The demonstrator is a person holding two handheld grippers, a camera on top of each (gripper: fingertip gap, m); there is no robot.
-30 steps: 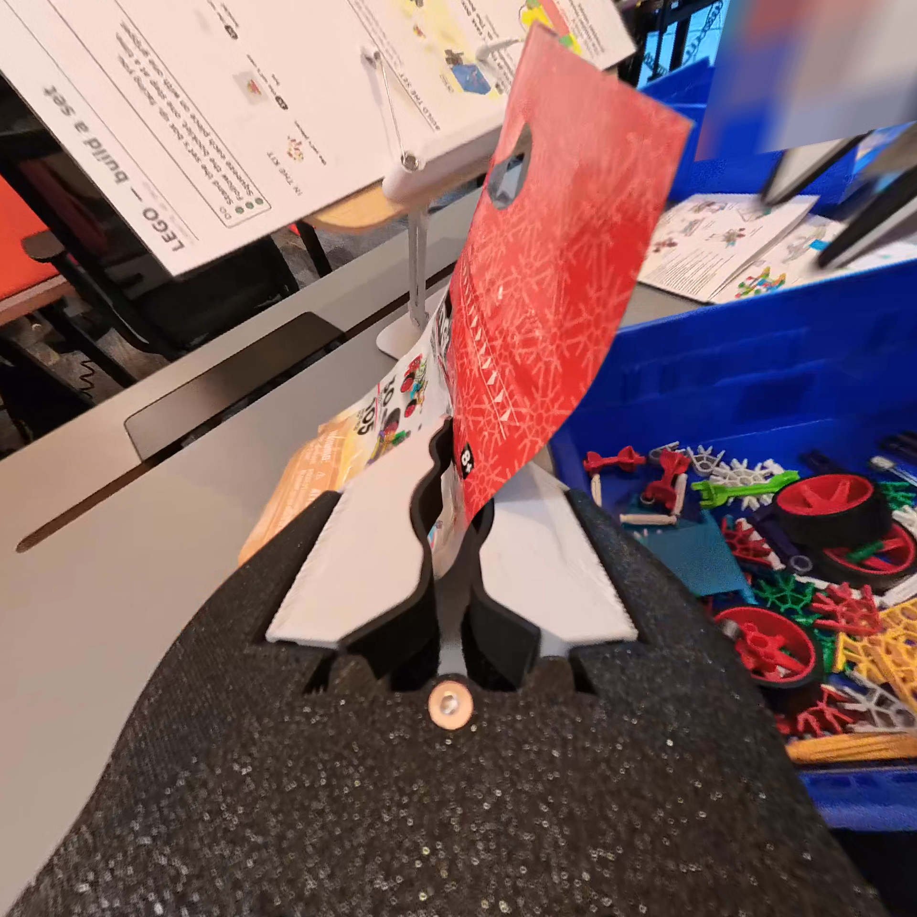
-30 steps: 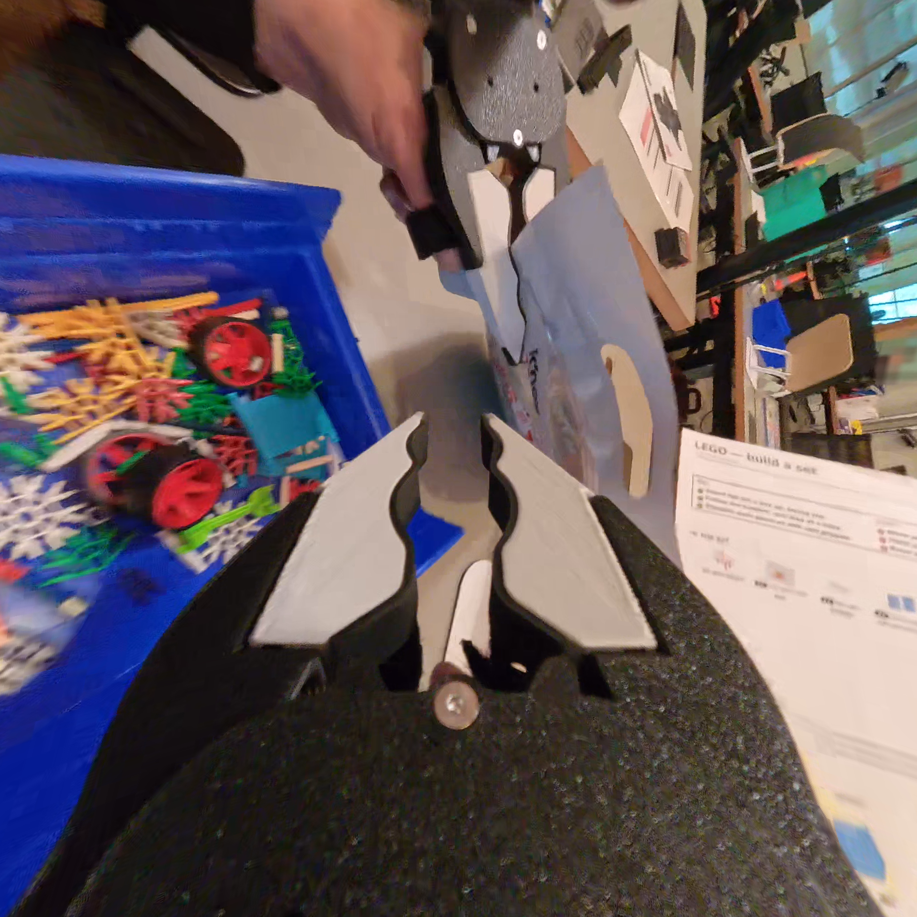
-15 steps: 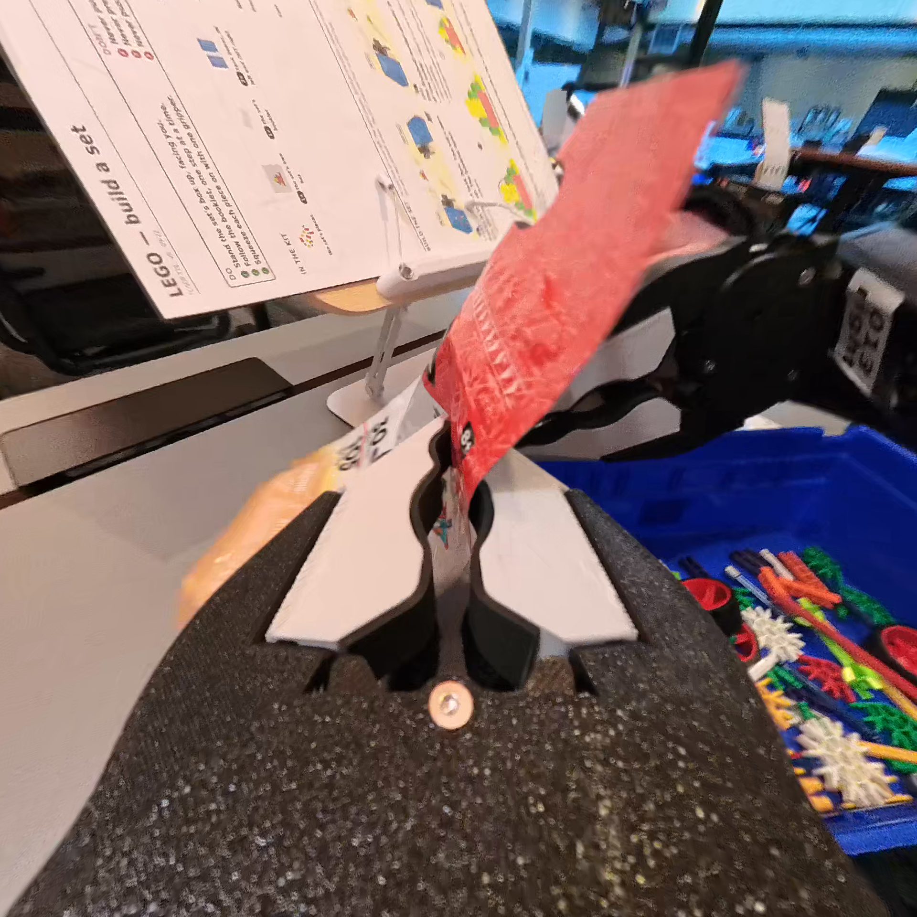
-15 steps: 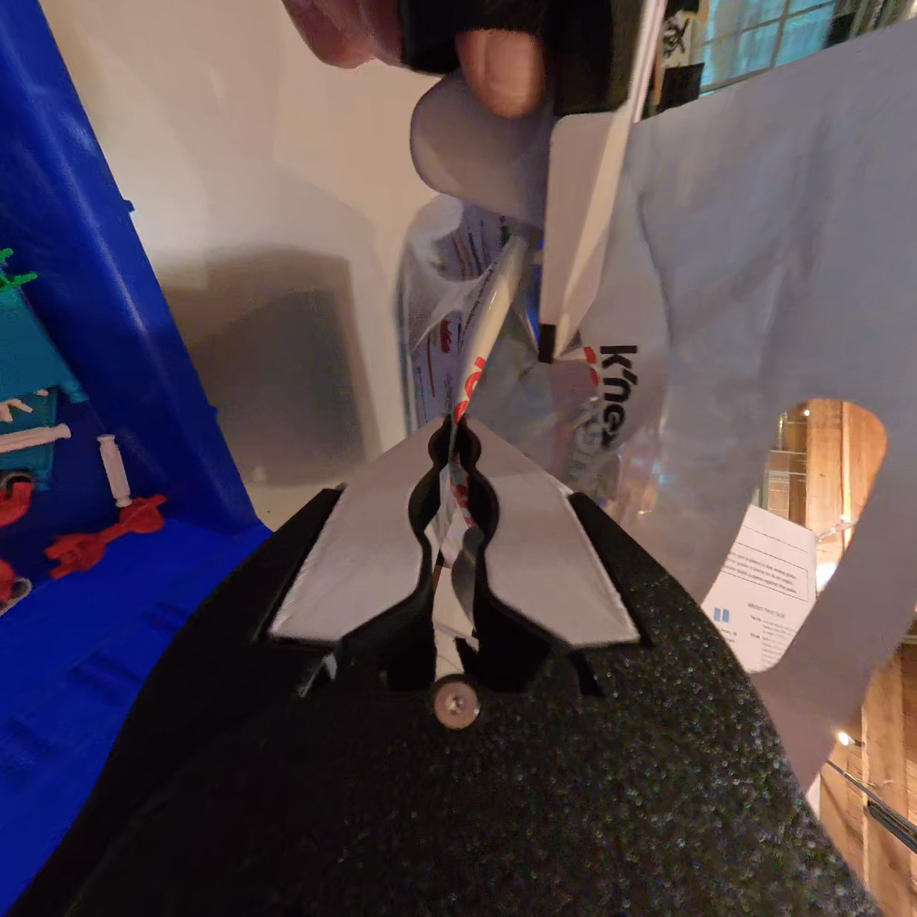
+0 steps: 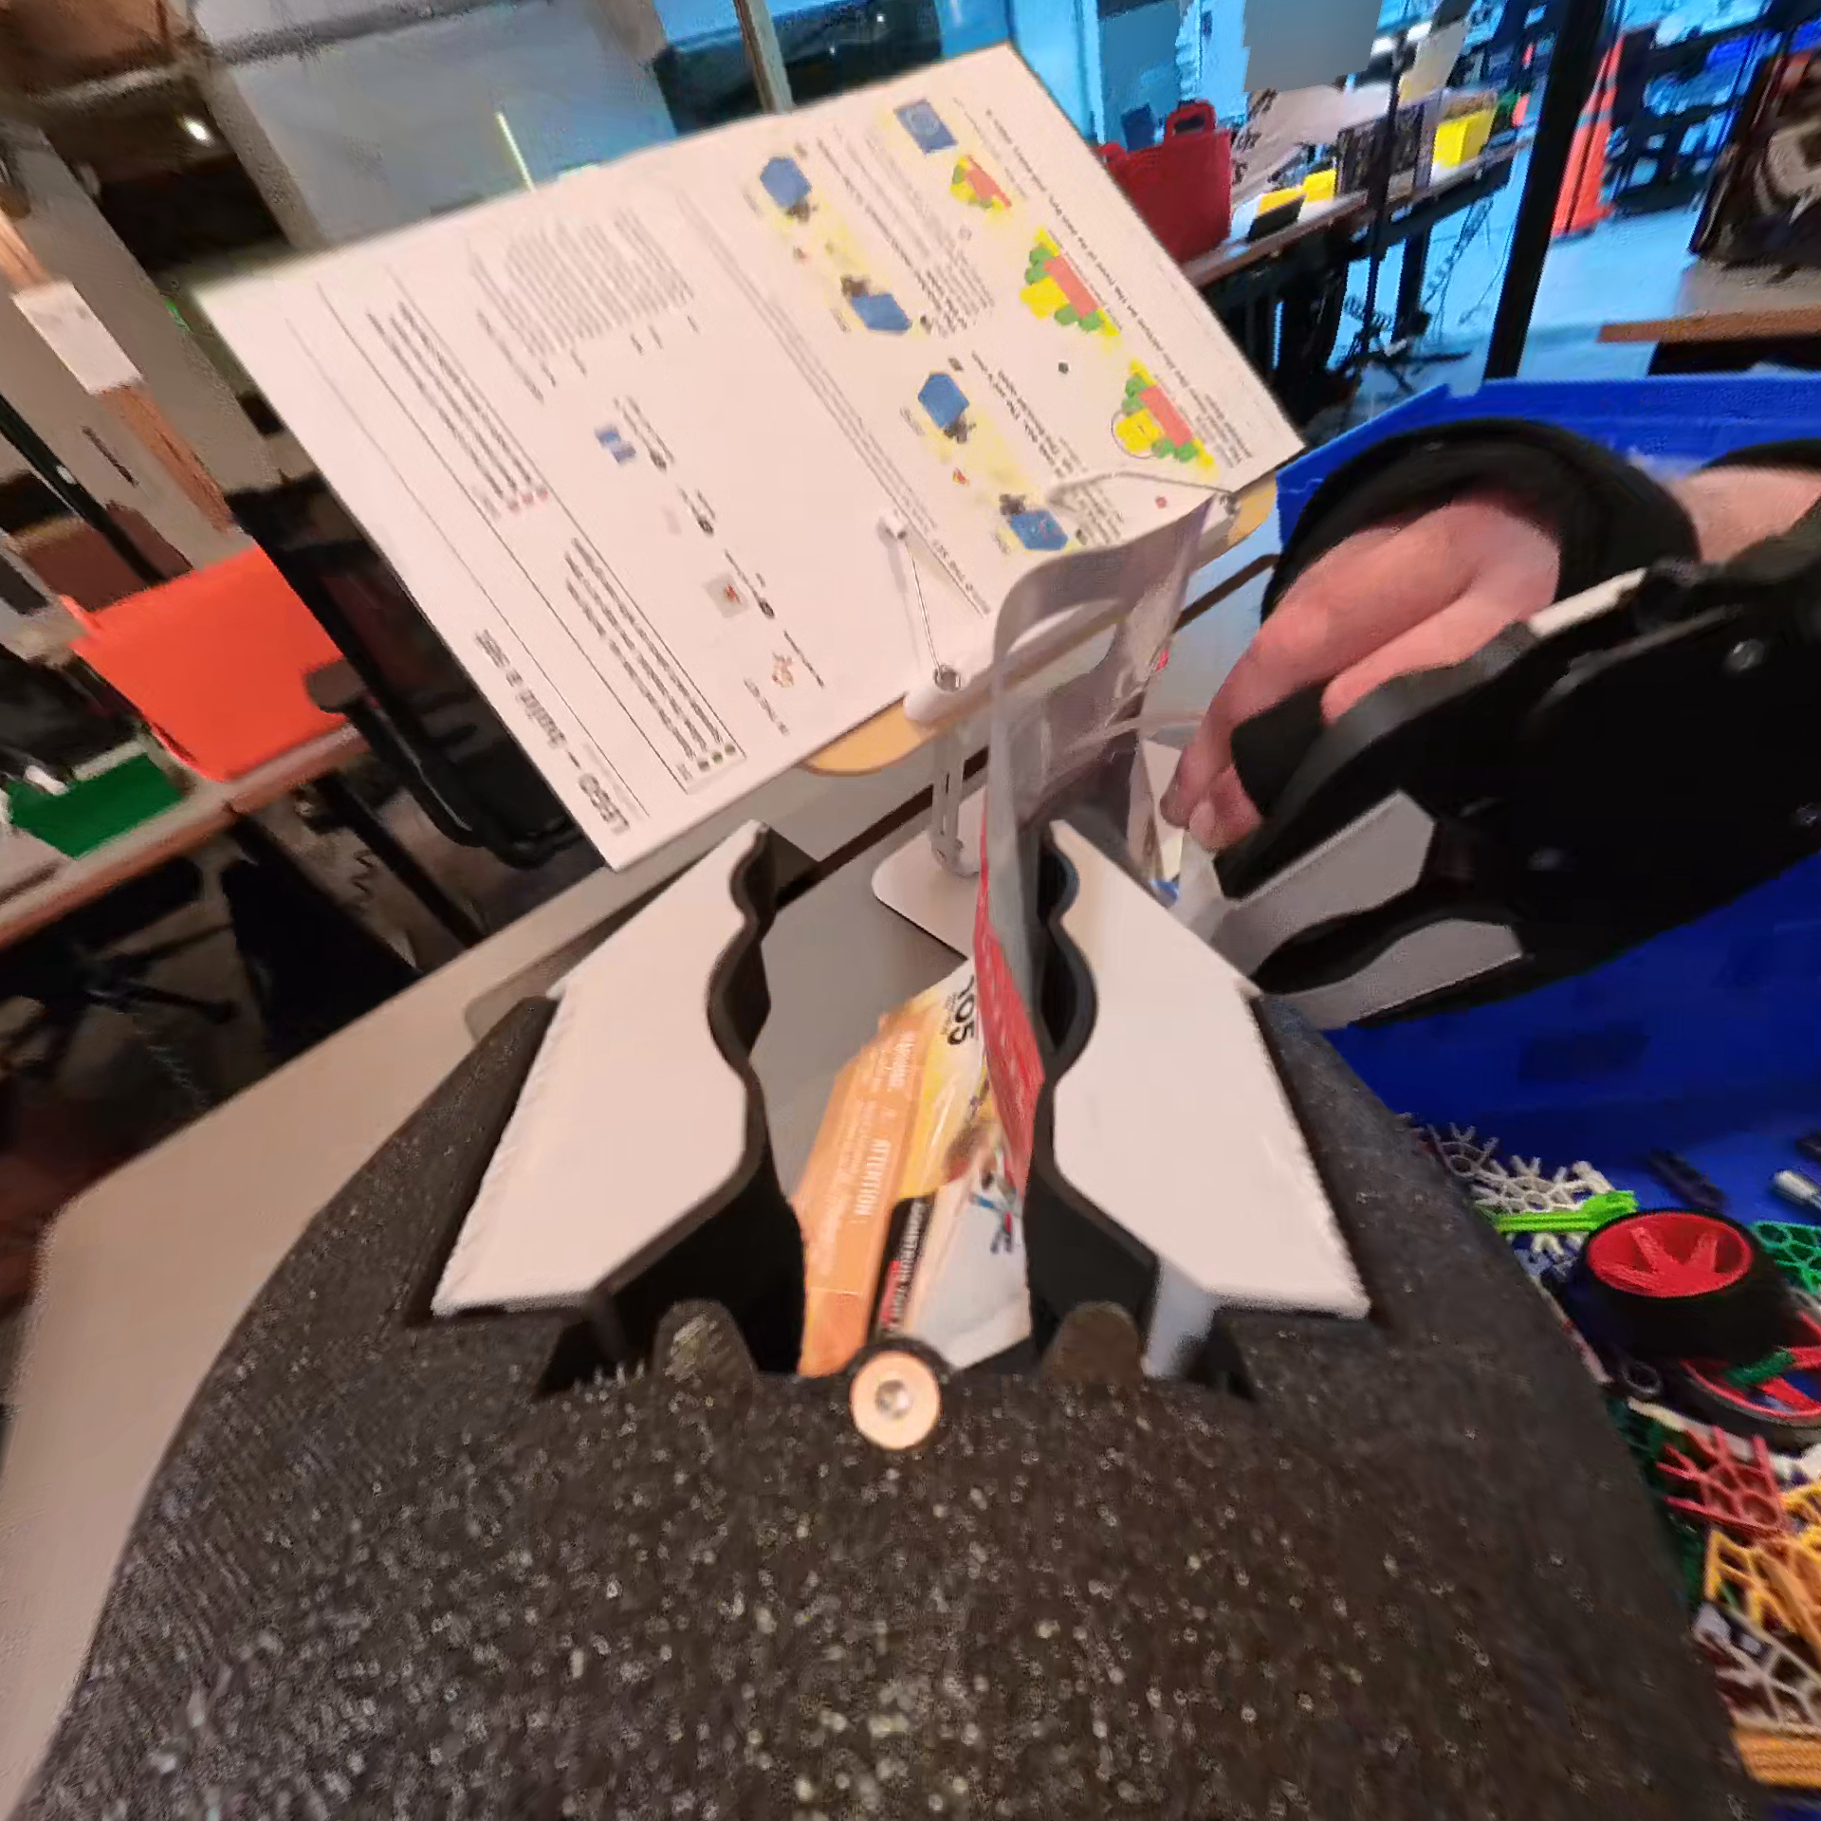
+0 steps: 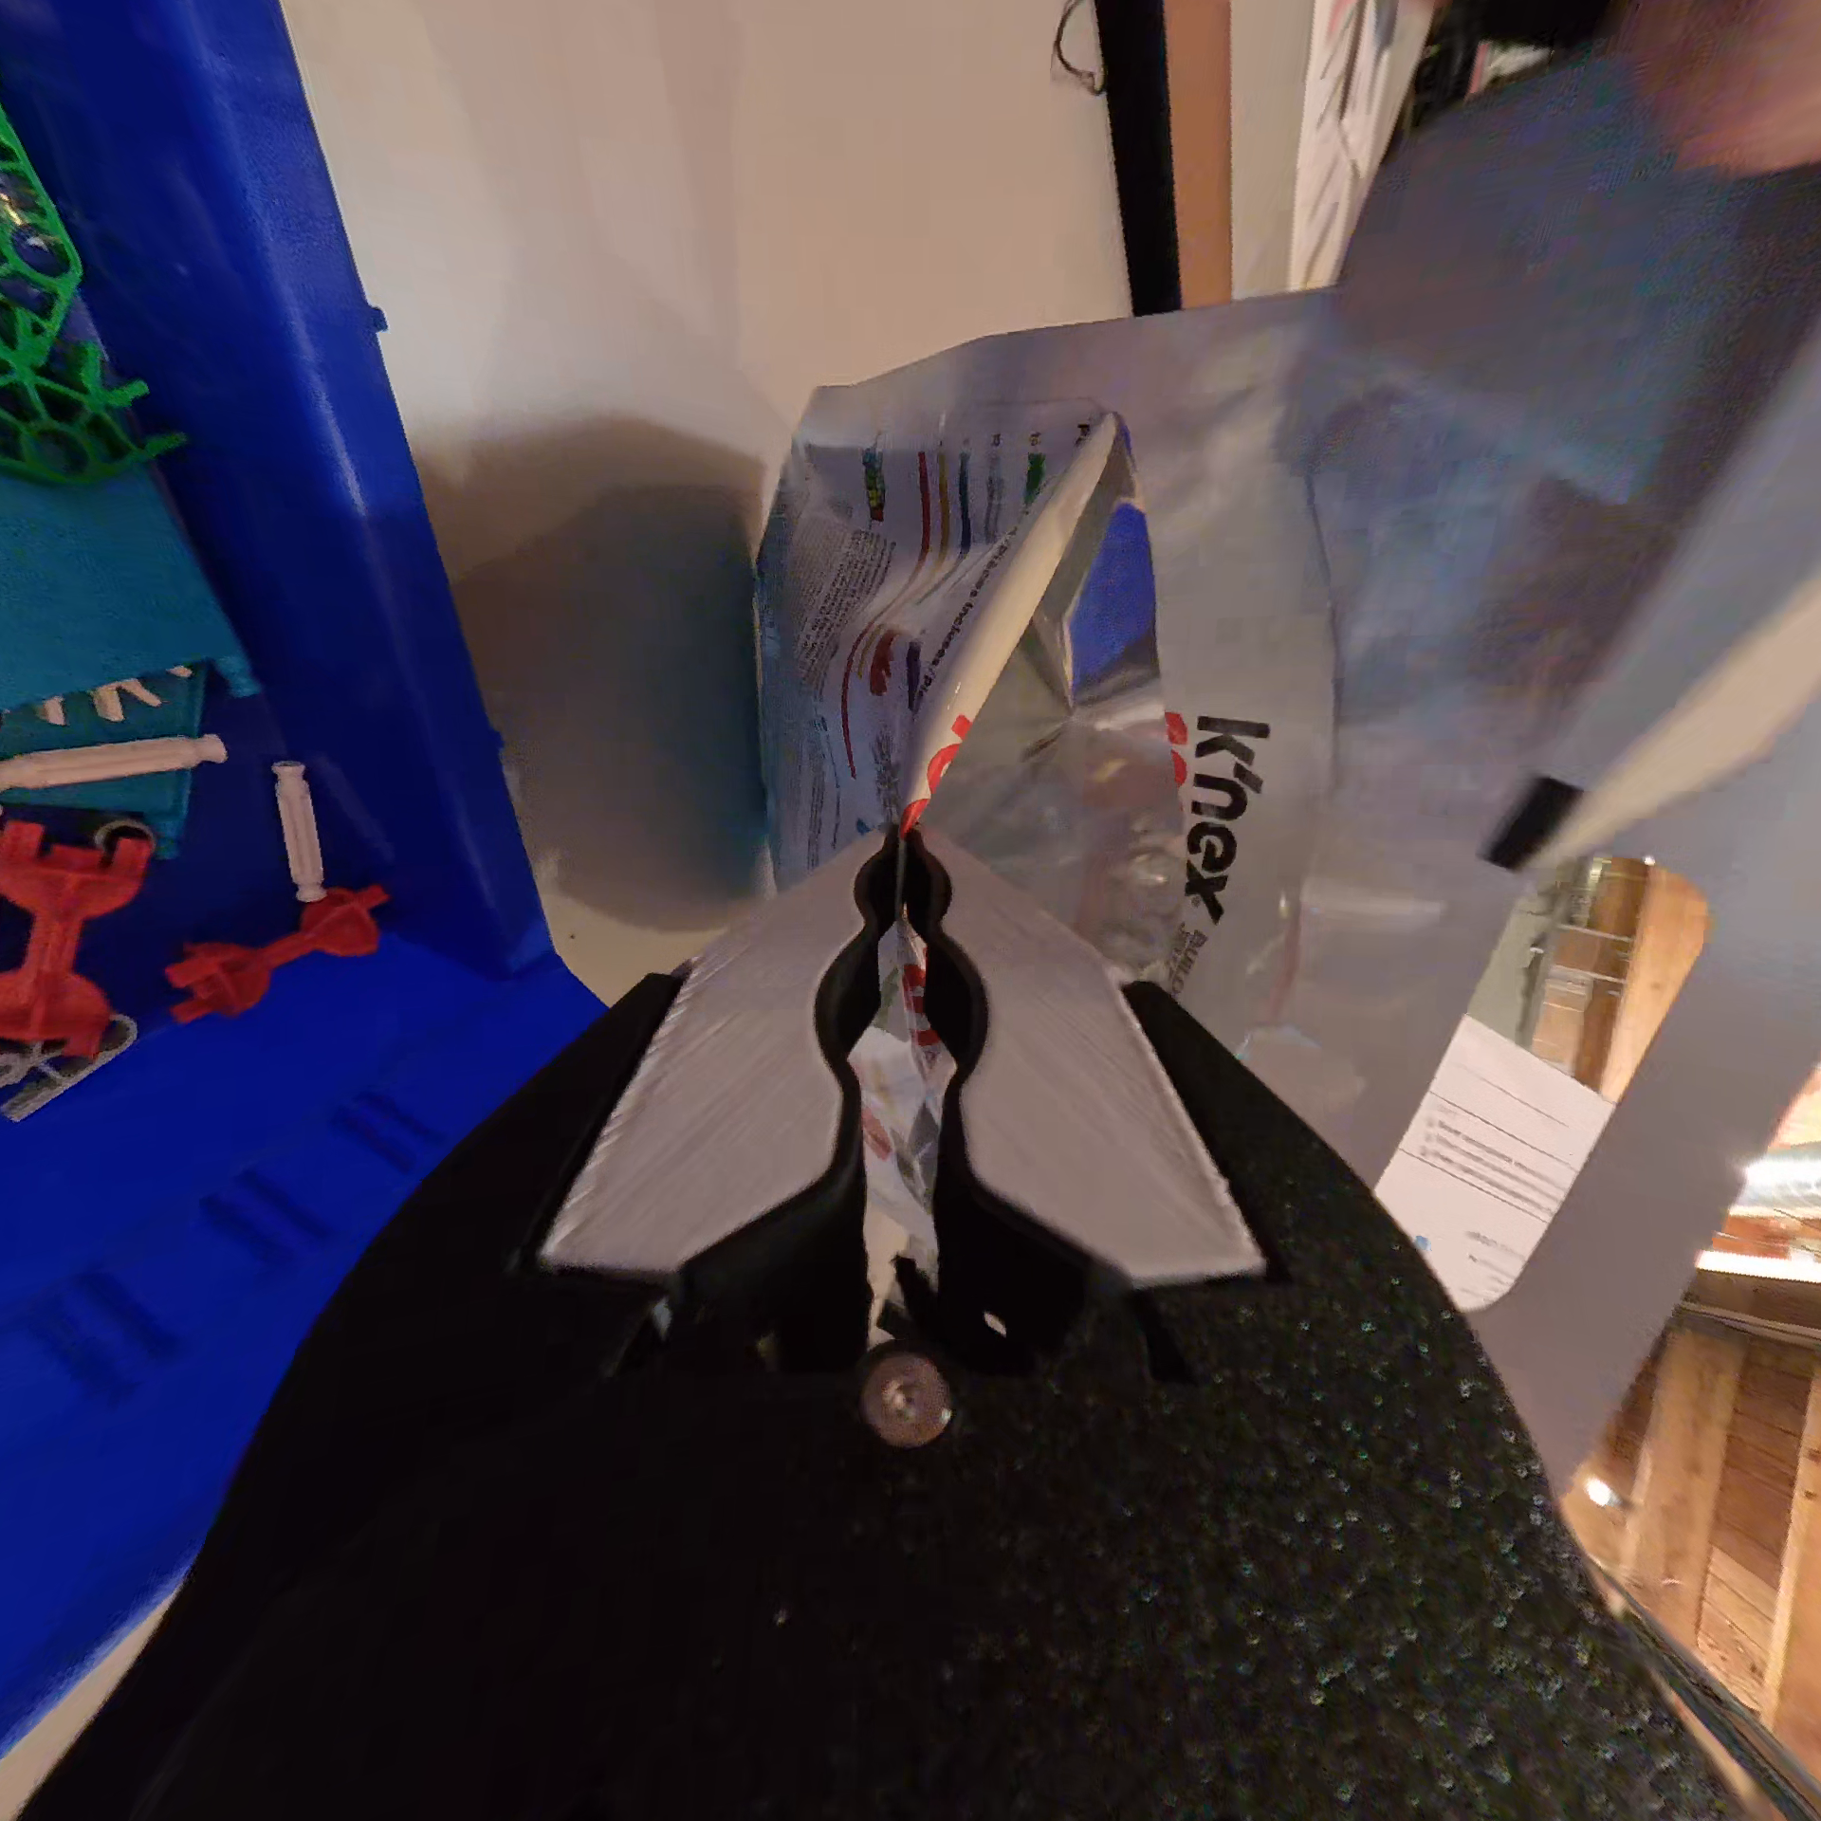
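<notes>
Your left hand-held gripper (image 5: 907,857) is hanging wide open over the grey worktop (image 5: 246,1182), gripping nothing; up and to its left, a printed instruction sheet (image 5: 739,394) is leaning on a small white stand. Between the spread fingers a foil bag (image 5: 1005,985) is standing on edge, red outside and silver inside, with an orange and yellow printed panel lower down; its red edge is lying against the inner face of the finger on the right of that view, and the other finger is sitting well apart from it. Further right, your right hand (image 5: 1380,631) is bringing the right hand-held gripper (image 5: 1212,877) in at the bag's far side. In the right wrist view that right hand-held gripper (image 6: 902,857) is pinching a thin fold of the bag (image 6: 1084,690), its fingers pressed together on the foil, so you are carrying the bag from this side alone; the mouth is gaping and a folded leaflet is showing inside. At the far right of the left wrist view a blue bin (image 5: 1577,1035) is sitting on the worktop just beside the bag, holding a red wheel (image 5: 1665,1271) and loose coloured rods and connectors.
</notes>
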